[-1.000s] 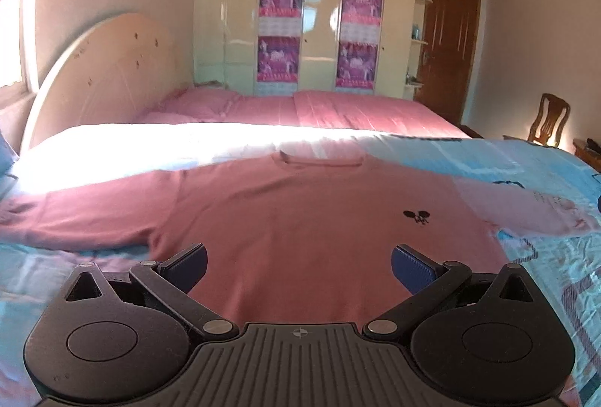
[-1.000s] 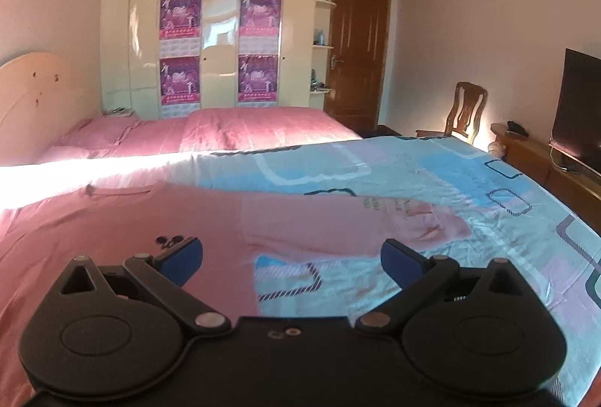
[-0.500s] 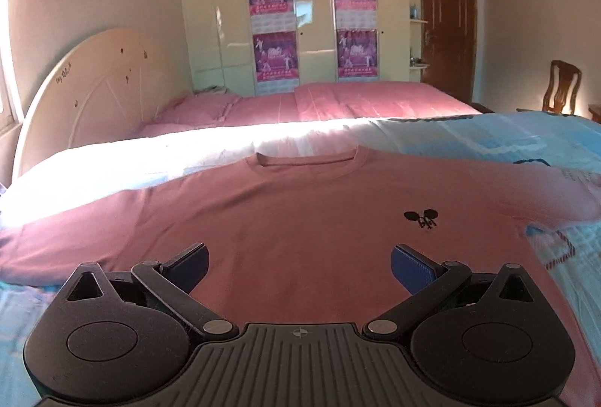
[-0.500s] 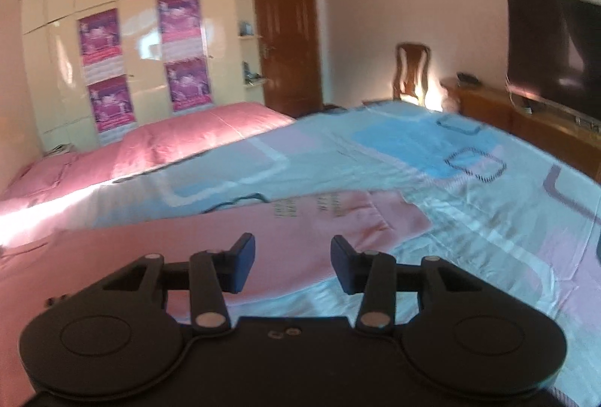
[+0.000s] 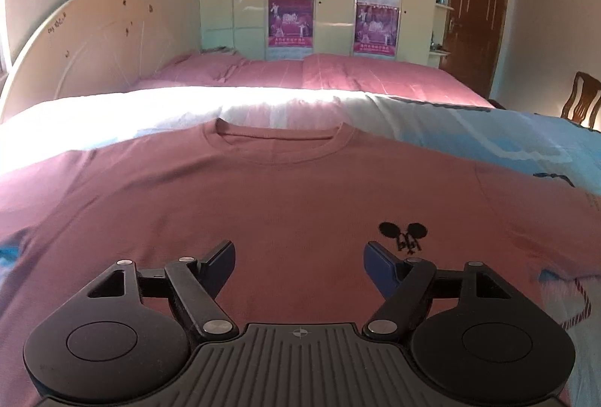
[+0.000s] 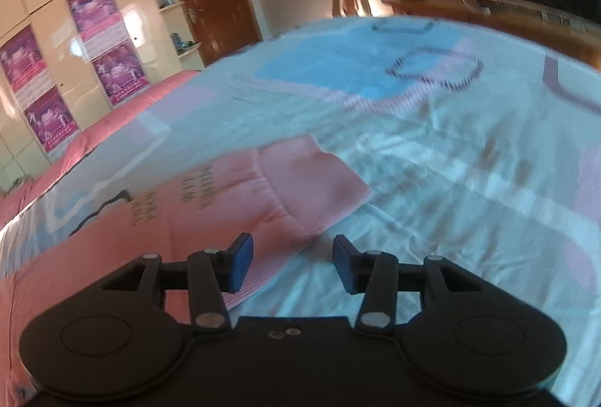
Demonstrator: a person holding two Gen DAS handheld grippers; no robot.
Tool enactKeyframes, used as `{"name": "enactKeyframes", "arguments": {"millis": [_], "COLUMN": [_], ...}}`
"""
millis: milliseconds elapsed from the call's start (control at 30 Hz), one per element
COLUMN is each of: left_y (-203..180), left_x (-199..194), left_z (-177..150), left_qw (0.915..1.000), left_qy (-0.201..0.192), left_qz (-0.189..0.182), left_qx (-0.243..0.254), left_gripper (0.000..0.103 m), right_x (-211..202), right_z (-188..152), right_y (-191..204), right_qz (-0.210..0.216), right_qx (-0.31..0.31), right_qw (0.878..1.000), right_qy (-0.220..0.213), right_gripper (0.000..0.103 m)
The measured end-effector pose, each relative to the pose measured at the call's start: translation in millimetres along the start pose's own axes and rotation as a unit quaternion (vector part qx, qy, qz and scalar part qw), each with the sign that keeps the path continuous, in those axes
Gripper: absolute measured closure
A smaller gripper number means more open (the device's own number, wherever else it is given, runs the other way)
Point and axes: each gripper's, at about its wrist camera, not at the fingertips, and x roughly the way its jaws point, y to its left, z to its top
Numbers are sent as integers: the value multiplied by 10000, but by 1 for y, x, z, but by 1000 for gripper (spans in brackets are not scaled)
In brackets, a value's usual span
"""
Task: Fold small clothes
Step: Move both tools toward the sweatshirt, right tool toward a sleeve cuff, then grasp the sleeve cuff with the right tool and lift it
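Above the partly cropped pink shirt (image 5: 285, 204), both tools (image 5: 299, 258) (image 6: 293, 262) released, right view blurred.

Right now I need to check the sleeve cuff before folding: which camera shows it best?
The right wrist view: the sleeve cuff lies flat on the bedspread just beyond the right gripper, though blurred. The left wrist view shows the shirt's chest and collar only; that cuff is out of frame.

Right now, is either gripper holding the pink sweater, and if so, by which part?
Nothing is held. The left gripper hangs open over the pink sweater's chest, and the right gripper, half open, hangs near the sleeve cuff without pinching it.
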Motion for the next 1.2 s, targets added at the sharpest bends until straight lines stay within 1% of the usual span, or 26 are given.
{"name": "enactKeyframes", "arguments": {"millis": [100, 133, 200, 233, 267, 333, 367, 400, 433, 467, 567, 667, 800, 833, 867, 933, 1033, 1100, 1200], "left_y": [-8, -11, -17, -19, -22, -26, -27, -27, -28, -28, -24, -18, -1, 4, 9, 20, 37, 47, 67], "left_x": [12, 15, 22, 25, 27, 28, 27, 28, 29, 31, 34, 35, 35, 36, 38, 39, 41, 39, 36], "left_z": [2, 2, 4, 5, 7, 10, 10, 12, 13, 14, 14, 14, 12, 11, 11, 9, 7, 7, 9], "left_qw": [9999, 9999, 9998, 9997, 9997, 9998, 9998, 9998, 9997, 9996, 9990, 9986, 9984, 9983, 9980, 9980, 9983, 9990, 9993], "left_qy": [99, 129, 191, 213, 214, 181, 151, 155, 182, 229, 384, 495, 546, 566, 590, 563, 514, 386, 207], "left_qz": [-32, -51, -79, -104, -111, -130, -127, -115, -103, -80, -43, -21, -20, 17, 81, 101, -108, -184, -291], "left_qx": [-32, -56, -73, -73, -60, -12, 35, 75, 105, 137, 230, 206, -105, -150, -194, -269, -235, -106, -118], "left_gripper": [28, 28, 28, 28, 28, 28, 28, 28, 28, 28, 28, 28, 28, 25, 18, 14, 14, 15, 15], "right_x": [14, 15, 18, 18, 19, 18, 18, 21, 29, 35, 28, 25, 22, 21, 20, 17, 12, 5, -9], "right_z": [4, 4, 5, 5, 6, 9, 12, 12, 13, 15, 20, 25, 26, 26, 24, 21, 11, 3, -13], "right_y": [-13, -15, -19, -20, -21, -23, -23, -20, -23, -26, -14, 2, 35, 44, 55, 73, 104, 128, 171], "right_qz": [302, 401, 517, 553, 567, 620, 561, 308, 204, 230, 270, 344, 562, 630, 712, 855, 1076, 1269, 1652], "right_qx": [332, 417, 532, 553, 578, 593, 494, 306, 324, 416, 104, -53, -483, -569, -663, -811, -1010, -1140, -1455], "right_qw": [9990, 9983, 9972, 9968, 9965, 9954, 9959, 9980, 9988, 9986, 9989, 9984, 9962, 9954, 9943, 9919, 9881, 9847, 9752], "right_qy": [-15, -39, -114, -167, -224, -419, -502, -465, -298, -215, -382, -437, -465, -452, -446, -469, -424, -367, -241], "right_gripper": [55, 58, 71, 83, 91, 95, 96, 96, 97, 97, 96, 96, 96, 96, 96, 96, 96, 96, 96]}}
